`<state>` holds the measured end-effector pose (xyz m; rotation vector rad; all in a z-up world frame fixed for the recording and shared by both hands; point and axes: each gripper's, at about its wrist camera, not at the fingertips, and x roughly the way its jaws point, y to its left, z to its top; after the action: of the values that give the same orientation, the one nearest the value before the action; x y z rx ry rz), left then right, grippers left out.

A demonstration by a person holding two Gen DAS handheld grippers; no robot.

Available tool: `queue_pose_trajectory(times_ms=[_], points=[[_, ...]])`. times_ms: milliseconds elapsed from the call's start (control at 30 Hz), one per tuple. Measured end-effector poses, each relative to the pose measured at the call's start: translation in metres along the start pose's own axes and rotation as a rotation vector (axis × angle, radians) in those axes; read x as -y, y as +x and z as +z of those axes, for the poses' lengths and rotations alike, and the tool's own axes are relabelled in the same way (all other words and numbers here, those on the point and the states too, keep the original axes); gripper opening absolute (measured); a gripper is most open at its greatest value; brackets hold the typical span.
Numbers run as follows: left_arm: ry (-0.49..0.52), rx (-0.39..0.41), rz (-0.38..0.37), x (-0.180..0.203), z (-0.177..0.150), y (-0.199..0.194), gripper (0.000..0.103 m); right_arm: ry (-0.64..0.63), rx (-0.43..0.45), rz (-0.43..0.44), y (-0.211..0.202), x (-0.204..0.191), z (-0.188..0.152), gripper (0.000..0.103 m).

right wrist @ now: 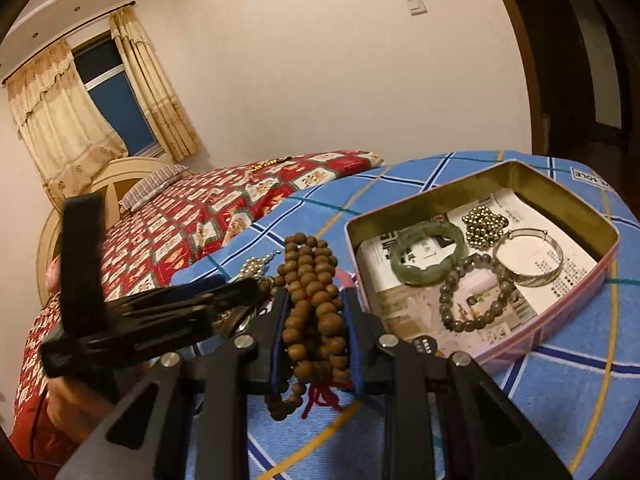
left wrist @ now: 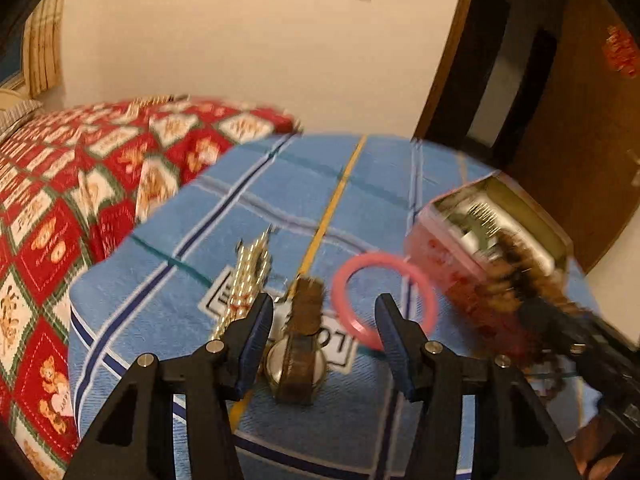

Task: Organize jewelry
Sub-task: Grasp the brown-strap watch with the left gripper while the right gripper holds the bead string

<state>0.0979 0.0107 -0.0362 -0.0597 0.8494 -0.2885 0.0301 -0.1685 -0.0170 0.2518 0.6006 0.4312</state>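
Right gripper [right wrist: 316,316]: jaws pinching a bunched strand of brown wooden beads [right wrist: 310,292] with a red cord, hanging just beside the tin [right wrist: 560,332].
Left gripper [left wrist: 324,320]: jaws spread, holding nothing, hovering over a watch [left wrist: 298,356].
Tin: sitting on the blue towel [right wrist: 560,400], holding a green bangle [right wrist: 426,254].
Pink ring [left wrist: 382,294]: lying beside the watch.

Blue plaid cloth [left wrist: 280,184] under tin [right wrist: 560,320], watch [left wrist: 296,364], pink bangle [left wrist: 384,296].

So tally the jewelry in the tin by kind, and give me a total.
In the tin:
Green bangle: 1
Silver bangle: 1
Grey bead bracelet: 1
Gold-bead piece, a heap, count of strands unclear: 1
Total: 4
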Motion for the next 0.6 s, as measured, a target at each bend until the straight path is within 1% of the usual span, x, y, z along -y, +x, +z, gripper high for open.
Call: queue_pose_trajectory(times_ms=[33,67,100,200,267,333,433,467,533,600], points=[[0.004,-0.025,0.000,0.000,0.000,0.004,0.054,0.000,0.001,0.000,0.000,0.000,0.000,0.028],[0.011,-0.046,0.000,0.002,-0.001,0.008,0.048,0.002,0.000,0.001,0.000,0.000,0.000,0.028],[0.016,-0.062,0.010,0.003,-0.001,0.010,0.047,0.008,-0.001,0.003,0.000,0.000,-0.001,0.028],[0.007,-0.056,0.008,0.001,-0.002,0.009,0.036,0.018,-0.001,0.005,-0.001,0.003,-0.002,0.028],[-0.017,-0.064,0.017,-0.005,-0.002,0.012,0.021,0.015,0.002,0.004,-0.001,0.003,-0.002,0.028],[-0.025,-0.063,0.010,-0.006,-0.002,0.012,0.021,0.015,0.003,0.007,-0.002,0.004,-0.003,0.028],[-0.015,-0.052,0.020,-0.003,-0.004,0.009,0.021,0.019,0.007,0.009,-0.003,0.005,-0.004,0.028],[-0.015,-0.035,0.018,-0.002,-0.004,0.005,0.021,0.019,0.009,0.009,-0.003,0.006,-0.004,0.028],[-0.030,0.031,0.005,-0.002,-0.006,-0.012,0.021,0.019,0.012,0.011,-0.004,0.007,-0.004,0.028],[-0.077,0.087,-0.036,-0.006,-0.013,-0.031,0.020,0.023,0.019,0.015,-0.006,0.008,-0.004,0.028]])
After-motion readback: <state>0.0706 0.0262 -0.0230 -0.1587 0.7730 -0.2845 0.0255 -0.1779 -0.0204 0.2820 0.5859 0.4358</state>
